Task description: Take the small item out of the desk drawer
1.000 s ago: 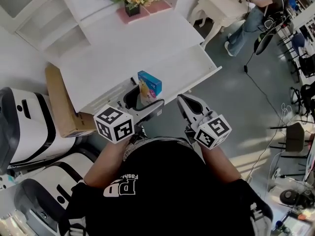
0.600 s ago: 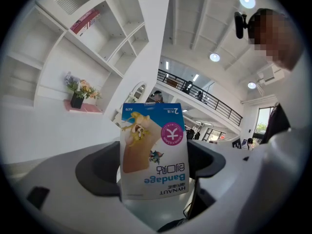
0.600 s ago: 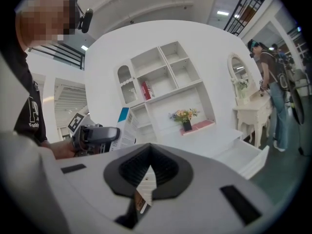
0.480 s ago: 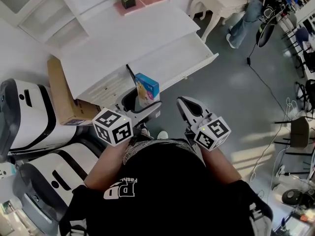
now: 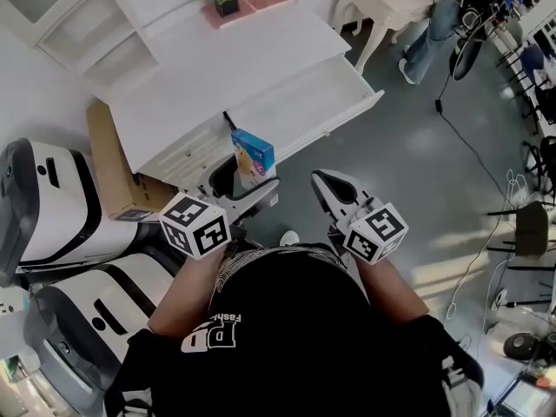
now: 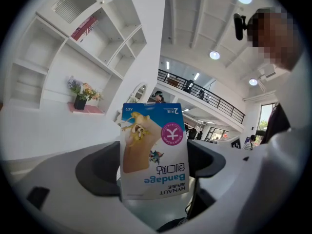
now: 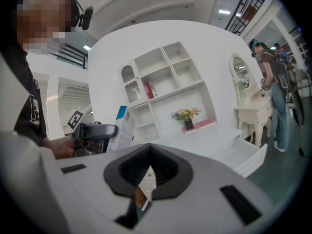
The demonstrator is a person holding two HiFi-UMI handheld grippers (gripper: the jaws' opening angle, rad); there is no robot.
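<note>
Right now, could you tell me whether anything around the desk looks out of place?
Only the drawer: it stands pulled out from the white desk. The bandage box is out of it, clamped in the left gripper. Nothing looks spilled or damaged.

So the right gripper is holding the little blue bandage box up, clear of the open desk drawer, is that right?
Not quite. It is the left gripper that holds the blue bandage box, clear of the open desk drawer; the left gripper view shows the box between its jaws.
</note>
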